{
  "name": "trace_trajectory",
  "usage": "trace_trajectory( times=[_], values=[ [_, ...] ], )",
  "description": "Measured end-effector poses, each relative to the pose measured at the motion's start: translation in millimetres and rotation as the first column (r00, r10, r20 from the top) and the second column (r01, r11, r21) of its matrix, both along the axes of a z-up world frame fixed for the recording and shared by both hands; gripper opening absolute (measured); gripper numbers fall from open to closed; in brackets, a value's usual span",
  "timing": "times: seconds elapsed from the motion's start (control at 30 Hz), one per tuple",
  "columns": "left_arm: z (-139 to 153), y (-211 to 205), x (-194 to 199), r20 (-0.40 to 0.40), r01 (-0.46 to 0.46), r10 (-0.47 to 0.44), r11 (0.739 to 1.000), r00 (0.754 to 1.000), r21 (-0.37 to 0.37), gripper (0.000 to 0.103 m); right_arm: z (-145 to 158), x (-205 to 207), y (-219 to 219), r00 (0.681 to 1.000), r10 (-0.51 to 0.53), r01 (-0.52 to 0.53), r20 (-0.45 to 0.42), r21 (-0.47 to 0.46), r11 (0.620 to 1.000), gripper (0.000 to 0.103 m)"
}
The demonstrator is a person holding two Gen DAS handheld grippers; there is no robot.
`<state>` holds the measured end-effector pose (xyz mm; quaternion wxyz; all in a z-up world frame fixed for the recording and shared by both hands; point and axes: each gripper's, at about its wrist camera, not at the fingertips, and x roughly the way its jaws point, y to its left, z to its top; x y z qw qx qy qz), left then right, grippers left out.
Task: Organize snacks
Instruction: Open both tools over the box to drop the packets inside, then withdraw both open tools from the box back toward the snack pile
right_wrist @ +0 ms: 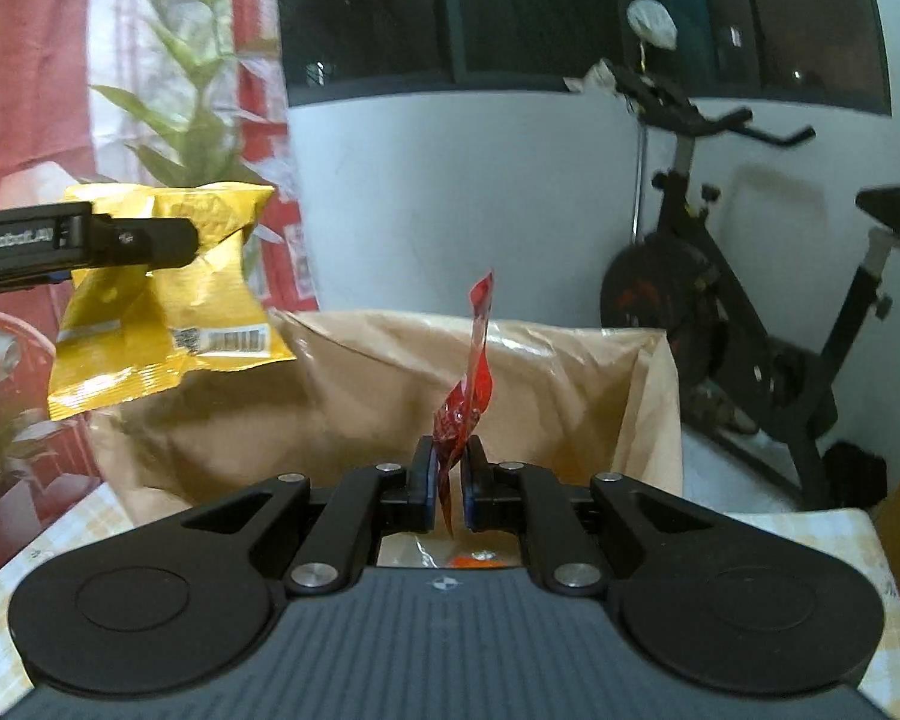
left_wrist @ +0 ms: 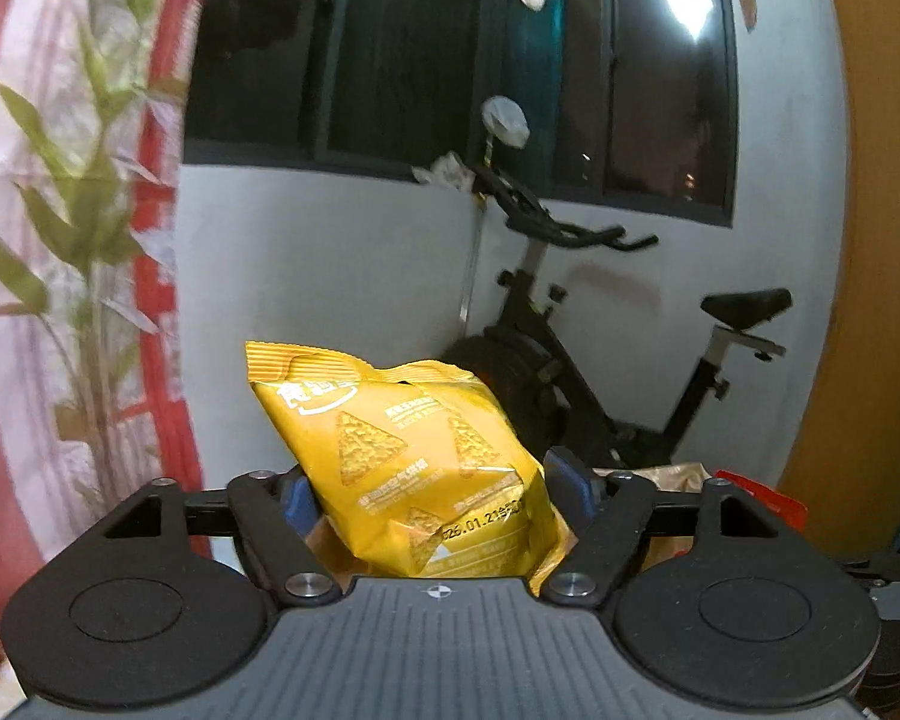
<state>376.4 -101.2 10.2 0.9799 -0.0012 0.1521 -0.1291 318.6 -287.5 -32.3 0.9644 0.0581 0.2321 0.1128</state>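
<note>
Above one paper bag (right_wrist: 570,372): one yellow packet (right_wrist: 168,306), one red (right_wrist: 465,402).

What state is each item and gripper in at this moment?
Yellow chip bag: sealed, crumpled, held in the air.
Left gripper: jaws closed on the yellow chip bag.
Red packet: thin, pinched upright.
Right gripper: jaws shut on the red packet.
Brown paper bag: open at top, standing on the table.

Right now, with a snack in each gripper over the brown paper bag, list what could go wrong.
1. The right gripper pinches only the lower edge of the thin red wrapper; it may slip out or tear.
2. The left gripper squeezes the puffy yellow chip bag, which could burst or crush the chips.
3. The brown paper bag has a slumped, crumpled rim, so a dropped snack might catch on it.
</note>
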Motion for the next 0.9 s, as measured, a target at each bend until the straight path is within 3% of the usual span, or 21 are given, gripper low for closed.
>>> trace_trajectory(
  times=[0.13, 0.33, 0.9],
  values=[
    [-8, -7, 16, -0.046, 0.027, -0.025, 0.999, 0.999, 0.024, 0.086, -8, 8, -7, 0.999, -0.021, 0.022, -0.045, 0.012, 1.0, 0.012],
    [-11, 5, 5, -0.061, 0.013, -0.011, 0.999, 0.998, 0.043, 0.087, -7, -1, -9, 0.999, -0.011, 0.011, -0.045, 0.006, 1.0, 0.028],
    [-3, 75, -88, -0.07, -0.061, 0.066, 0.995, 0.995, 0.073, 0.087, 11, -68, 4, 0.999, -0.028, 0.03, 0.019, -0.074, 0.997, 0.036]
  ],
)
